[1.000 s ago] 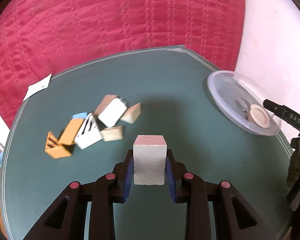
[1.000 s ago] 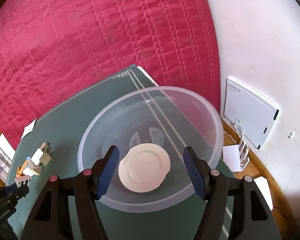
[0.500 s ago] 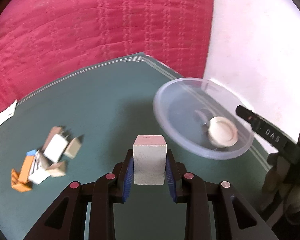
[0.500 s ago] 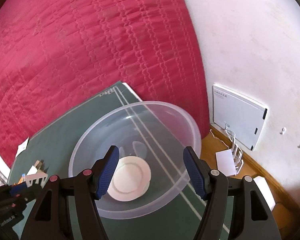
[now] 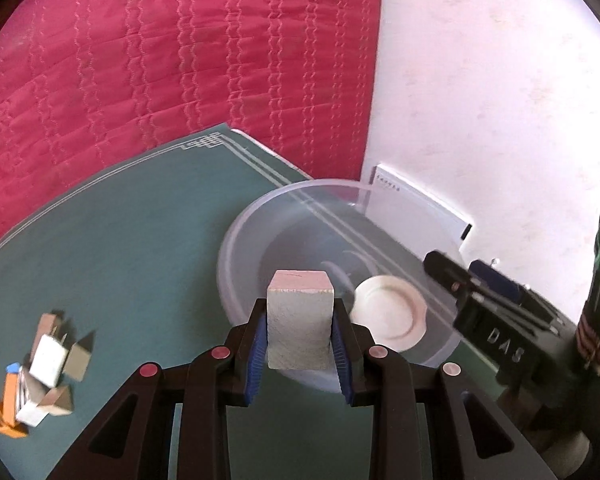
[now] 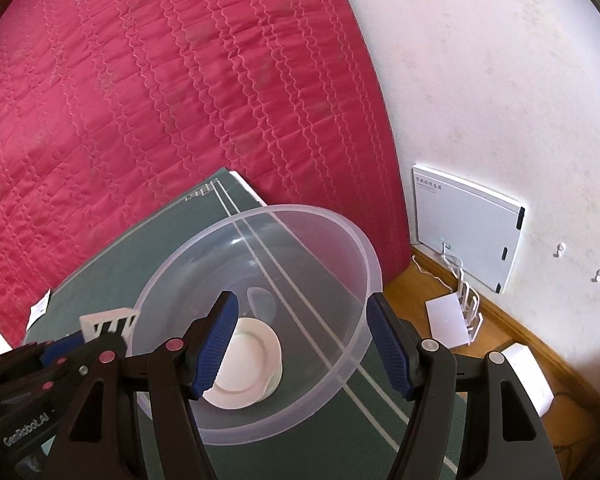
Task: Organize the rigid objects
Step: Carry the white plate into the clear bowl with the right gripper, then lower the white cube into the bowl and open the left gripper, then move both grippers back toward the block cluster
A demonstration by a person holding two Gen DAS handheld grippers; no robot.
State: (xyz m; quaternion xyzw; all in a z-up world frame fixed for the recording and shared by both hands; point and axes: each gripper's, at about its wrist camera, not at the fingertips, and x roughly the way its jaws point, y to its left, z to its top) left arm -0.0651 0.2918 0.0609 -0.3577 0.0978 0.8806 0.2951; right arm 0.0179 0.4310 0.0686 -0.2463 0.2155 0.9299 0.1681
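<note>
My left gripper [image 5: 300, 336] is shut on a pale wooden cube [image 5: 300, 320] and holds it at the near-left rim of a clear plastic bowl [image 5: 260, 236]. A white round disc [image 5: 392, 312] lies in the bowl. A pile of wooden and orange blocks [image 5: 40, 372] lies on the green table at the far left. My right gripper [image 6: 304, 344] is open and empty above the bowl [image 6: 340, 232], over the white disc [image 6: 248, 372]. The left gripper shows at the lower left of the right wrist view [image 6: 52, 364].
The green table [image 5: 120, 240] ends near a red quilted bed cover [image 5: 180, 60] behind and a white wall at the right. A white box [image 6: 468, 228] hangs on the wall, with cables and white items on the wooden floor [image 6: 452, 320] beside the table.
My left gripper has swung right with the cube, from over the block pile to the bowl's rim. My right gripper has pulled back a little from the bowl and stays open.
</note>
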